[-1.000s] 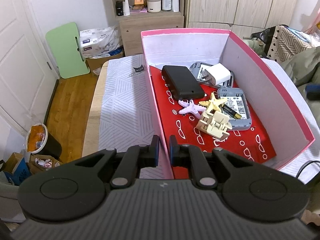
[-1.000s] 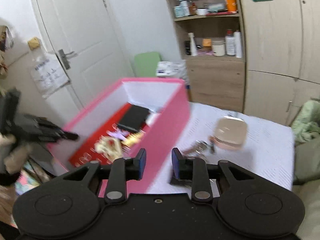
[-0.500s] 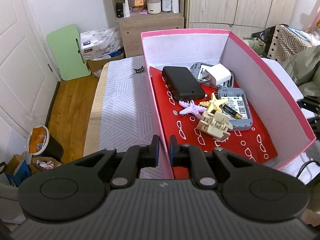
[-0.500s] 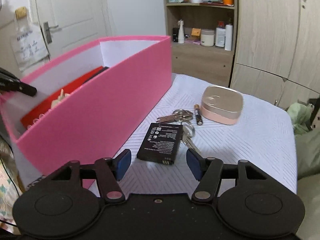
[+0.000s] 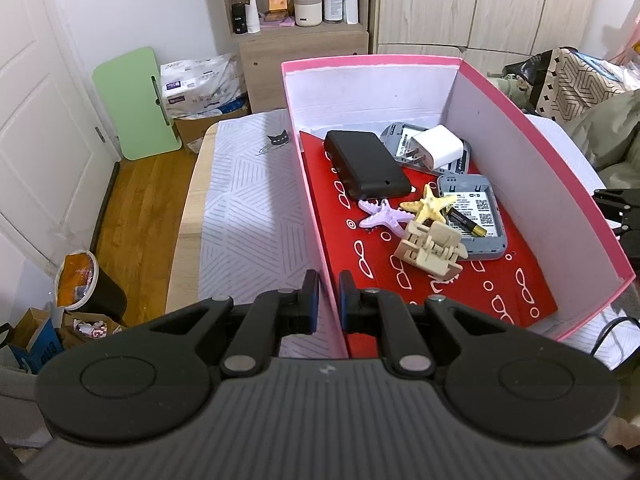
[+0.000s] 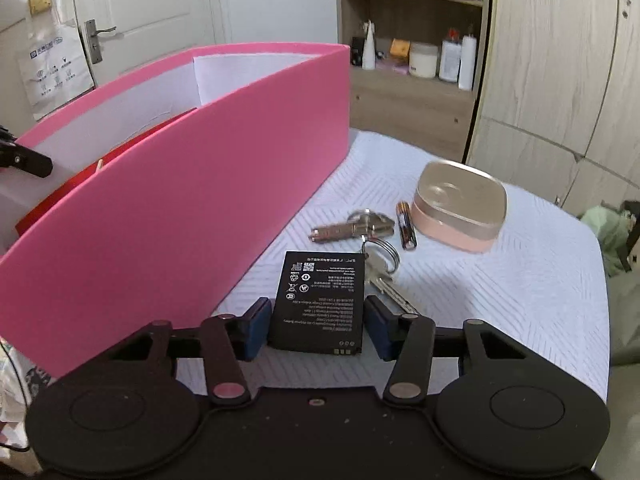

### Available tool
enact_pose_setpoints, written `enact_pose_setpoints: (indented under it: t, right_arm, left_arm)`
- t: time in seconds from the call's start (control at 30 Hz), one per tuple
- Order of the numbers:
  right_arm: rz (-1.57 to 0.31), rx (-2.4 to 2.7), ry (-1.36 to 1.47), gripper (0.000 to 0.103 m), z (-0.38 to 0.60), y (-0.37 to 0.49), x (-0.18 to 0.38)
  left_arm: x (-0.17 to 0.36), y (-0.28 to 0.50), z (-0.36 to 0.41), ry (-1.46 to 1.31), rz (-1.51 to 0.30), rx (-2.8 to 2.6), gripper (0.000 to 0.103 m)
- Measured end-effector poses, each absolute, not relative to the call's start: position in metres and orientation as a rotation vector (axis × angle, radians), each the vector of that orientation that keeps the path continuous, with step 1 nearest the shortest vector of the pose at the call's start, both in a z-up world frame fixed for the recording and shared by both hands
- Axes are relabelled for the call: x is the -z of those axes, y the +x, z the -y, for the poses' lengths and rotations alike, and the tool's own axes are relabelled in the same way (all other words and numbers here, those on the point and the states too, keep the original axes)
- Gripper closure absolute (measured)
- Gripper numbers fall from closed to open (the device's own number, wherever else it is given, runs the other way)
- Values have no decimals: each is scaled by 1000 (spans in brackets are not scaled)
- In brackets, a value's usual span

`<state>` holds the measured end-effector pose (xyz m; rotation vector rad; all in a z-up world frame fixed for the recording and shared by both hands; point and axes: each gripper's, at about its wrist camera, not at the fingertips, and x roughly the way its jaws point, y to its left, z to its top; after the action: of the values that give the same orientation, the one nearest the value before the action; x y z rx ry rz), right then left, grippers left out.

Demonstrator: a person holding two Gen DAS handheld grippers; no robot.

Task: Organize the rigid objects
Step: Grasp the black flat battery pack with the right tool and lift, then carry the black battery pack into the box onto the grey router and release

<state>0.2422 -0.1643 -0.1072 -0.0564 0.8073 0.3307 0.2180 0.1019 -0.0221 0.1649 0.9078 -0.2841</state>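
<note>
Left wrist view shows the pink box (image 5: 536, 168) filling most of the frame, sitting on the counter (image 5: 248, 200), whose top is covered by a pale patterned cloth. Its left wall is pinched between the narrowed fingers of the left hand-held gripper (image 5: 329, 304), which seems to steady it. Inside already lie a black power bank (image 5: 366, 164), two grey device shells, a white charger (image 5: 436, 148), a cream hair claw (image 5: 432, 250), two starfish and a small battery.

From the right wrist view, the step in hand looks like picking up the next loose item: the flat black phone battery (image 6: 320, 300) lies on the counter just beside the box's outer wall. The right hand-held gripper (image 6: 316, 330) is low and level, its jaws spread wide either side of the battery's near end, not yet touching it. Next it likely needs to close squarely on the long edges, lift, and clear the tall wall. Beyond wait a rose-gold case (image 6: 460, 208), keys (image 6: 356, 228) and an AA battery (image 6: 406, 224).
</note>
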Motion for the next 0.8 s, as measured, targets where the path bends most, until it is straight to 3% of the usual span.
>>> enact_pose_setpoints:
  t: [0.13,0.17,0.2,0.8]
  right_arm:
    - [-807,-346,-79,39,157,250,108]
    - [-798,-349,-81,41,157,252,109]
    - [-789,-347,-86,49,157,252,110]
    - [-632,-316,-5,49,179,212,65]
  left_arm:
    - [23,218,-102,162,-906,282,93]
    - [23,218,-102,161,-906,282,93]
    - [23,217,-102,160,-906,282,93]
    - [24,216,-99,176,-908,270,94]
